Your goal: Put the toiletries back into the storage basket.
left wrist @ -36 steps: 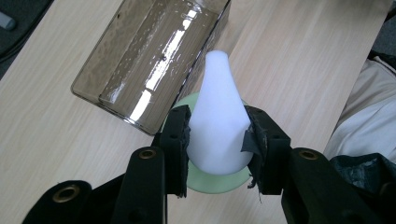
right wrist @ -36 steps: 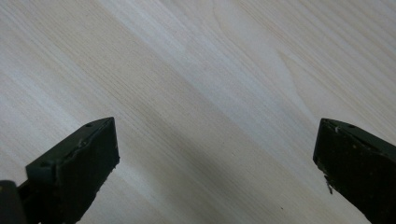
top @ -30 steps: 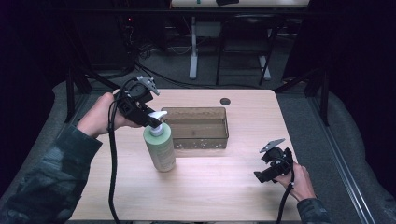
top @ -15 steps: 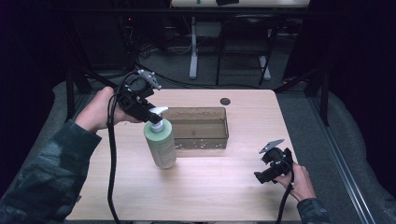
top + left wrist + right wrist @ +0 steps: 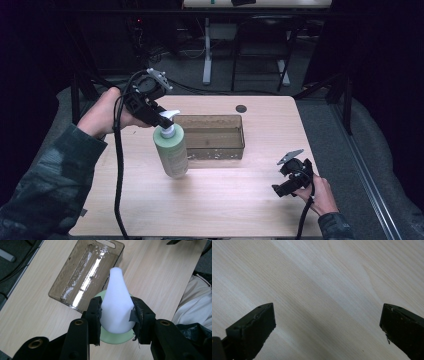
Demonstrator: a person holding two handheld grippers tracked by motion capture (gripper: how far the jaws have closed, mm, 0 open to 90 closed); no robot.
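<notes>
A pale green bottle (image 5: pixel 172 150) with a white pump top (image 5: pixel 169 118) hangs tilted over the table, just left of a clear smoky bin (image 5: pixel 212 136). My left gripper (image 5: pixel 161 120) is shut on that pump top; in the left gripper view both pads press the sides of the white pump top (image 5: pixel 117 305), with the green bottle shoulder (image 5: pixel 117 336) below it. My right gripper (image 5: pixel 281 191) rests low at the table's front right, open, and the right gripper view has bare wood between its wide-set fingers (image 5: pixel 257 332).
The bin (image 5: pixel 85 272) is empty and lies lengthwise at mid table. A small dark disc (image 5: pixel 241 108) sits near the far edge. A thick black cable (image 5: pixel 118 170) trails from the left gripper across the table's left side.
The left gripper has lifted the bottle by its pump top and carried it slightly up and toward the bin; the bottle now tilts. The right gripper has stayed put.
</notes>
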